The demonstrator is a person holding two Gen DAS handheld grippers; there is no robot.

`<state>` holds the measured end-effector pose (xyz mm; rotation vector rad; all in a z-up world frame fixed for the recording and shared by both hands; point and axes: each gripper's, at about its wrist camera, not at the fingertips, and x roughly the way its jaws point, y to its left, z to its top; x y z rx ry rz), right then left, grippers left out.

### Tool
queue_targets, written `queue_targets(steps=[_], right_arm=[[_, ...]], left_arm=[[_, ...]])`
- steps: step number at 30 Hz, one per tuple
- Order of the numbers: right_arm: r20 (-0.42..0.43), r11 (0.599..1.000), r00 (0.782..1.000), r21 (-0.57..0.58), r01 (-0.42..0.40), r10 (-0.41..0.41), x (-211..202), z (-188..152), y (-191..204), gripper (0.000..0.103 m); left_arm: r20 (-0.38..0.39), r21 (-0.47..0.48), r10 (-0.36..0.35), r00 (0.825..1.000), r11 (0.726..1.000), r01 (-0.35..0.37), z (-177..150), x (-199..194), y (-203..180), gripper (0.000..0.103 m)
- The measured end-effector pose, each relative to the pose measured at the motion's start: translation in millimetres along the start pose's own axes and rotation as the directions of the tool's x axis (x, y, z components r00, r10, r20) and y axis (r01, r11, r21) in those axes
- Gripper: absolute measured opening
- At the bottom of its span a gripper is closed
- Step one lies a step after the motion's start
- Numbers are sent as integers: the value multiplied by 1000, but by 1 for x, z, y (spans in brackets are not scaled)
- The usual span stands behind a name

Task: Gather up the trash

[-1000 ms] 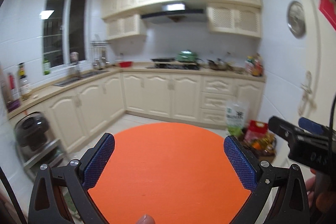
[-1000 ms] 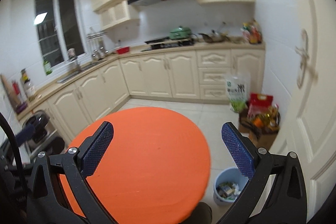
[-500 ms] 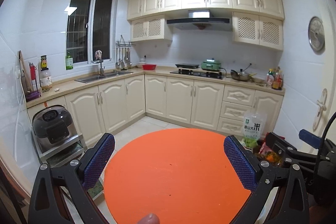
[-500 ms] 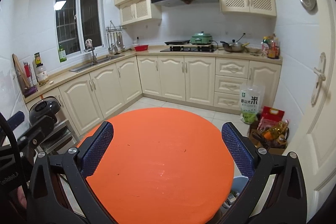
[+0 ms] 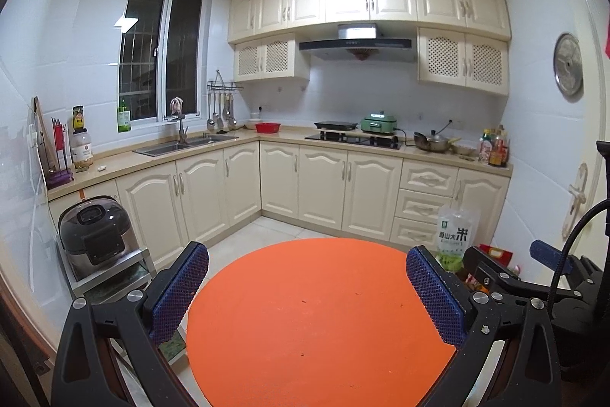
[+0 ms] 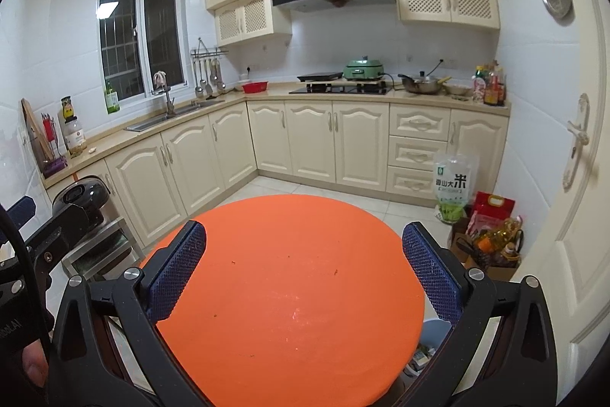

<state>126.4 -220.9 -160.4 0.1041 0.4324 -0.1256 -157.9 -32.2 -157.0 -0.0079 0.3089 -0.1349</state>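
A round orange table (image 5: 312, 330) fills the lower middle of both views, with only a few tiny dark crumbs (image 6: 335, 271) on its top. My left gripper (image 5: 305, 277) hovers over the near part of the table, open, with nothing between its blue pads. My right gripper (image 6: 305, 254) hovers beside it, also open and holding nothing. Each gripper shows at the edge of the other's view: the right gripper (image 5: 533, 281) and the left gripper (image 6: 42, 246). A pale blue trash bin (image 6: 434, 328) with scraps inside peeks out below the table's right edge, mostly hidden.
A rice cooker (image 5: 95, 235) sits on a metal stand left of the table. A rice bag (image 6: 453, 182) and a box of oil bottles (image 6: 492, 246) stand on the floor at the right, by a white door (image 6: 572, 178). Cream cabinets (image 6: 305, 140) line the far walls.
Both views have levelled out and steadied facing the kitchen. In the right wrist view the bin slid behind the table's edge. Both grippers stayed open.
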Motion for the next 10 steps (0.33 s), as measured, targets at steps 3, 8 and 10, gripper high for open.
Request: queue_targets(steps=[3, 8, 10], right_arm=[[6, 1000, 1000, -2, -3, 3, -3, -2, 2, 103], [9, 1000, 1000, -4, -9, 9, -6, -3, 5, 103], [9, 1000, 1000, -4, -9, 10, -6, -2, 6, 103]], left_arm=[[7, -3, 5, 1000, 1000, -5, 1, 0, 2, 102], [24, -17, 3, 1000, 1000, -3, -3, 0, 2, 102], [26, -16, 2, 1000, 1000, -2, -8, 0, 1, 102]])
